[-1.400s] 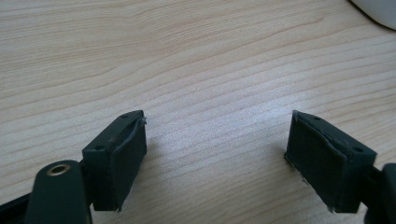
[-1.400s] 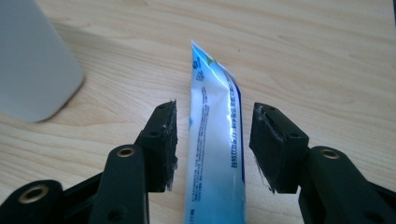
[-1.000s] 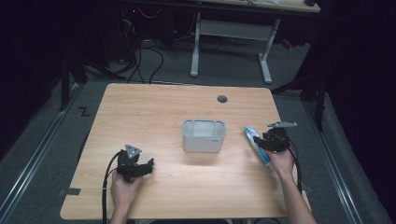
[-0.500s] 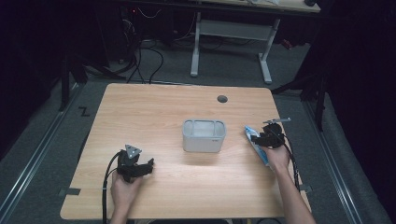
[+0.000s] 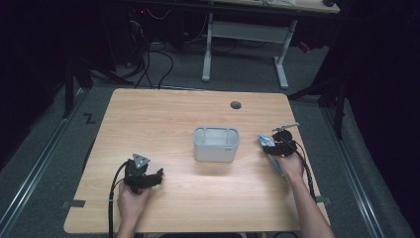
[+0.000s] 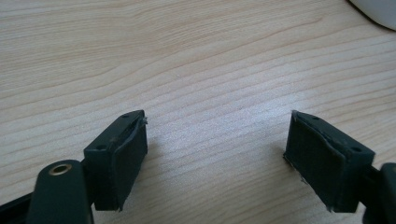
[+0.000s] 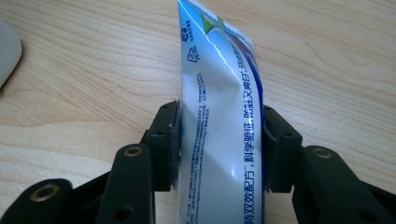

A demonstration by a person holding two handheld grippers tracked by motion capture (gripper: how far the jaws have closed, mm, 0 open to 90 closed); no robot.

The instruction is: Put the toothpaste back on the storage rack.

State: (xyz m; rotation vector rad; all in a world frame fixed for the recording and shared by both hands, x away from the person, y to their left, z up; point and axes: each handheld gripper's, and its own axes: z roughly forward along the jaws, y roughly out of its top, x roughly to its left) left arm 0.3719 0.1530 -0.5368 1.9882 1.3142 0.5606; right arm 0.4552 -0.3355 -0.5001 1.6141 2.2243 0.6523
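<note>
A blue and white toothpaste tube (image 7: 219, 93) lies flat on the wooden table (image 5: 173, 124) near its right edge. My right gripper (image 7: 219, 149) straddles it; its jaws have just been closing and both pads now press the tube's sides. From above, the right gripper (image 5: 280, 144) sits over the tube (image 5: 276, 167), right of a grey bin (image 5: 216, 148). My left gripper (image 5: 154, 175) rests low over the table's front left part. Its jaws stand wide apart in the left gripper view (image 6: 215, 154), with bare wood between them.
The grey bin stands open-topped at the table's middle, and its white corner (image 6: 378, 9) shows in the left gripper view. A round cable hole (image 5: 236, 105) lies at the table's back. A desk frame (image 5: 245, 44) and cables stand on the floor beyond.
My right gripper has shifted a little to the left over the tube and its jaws have narrowed onto it. The left hand and the bin have stayed put.
</note>
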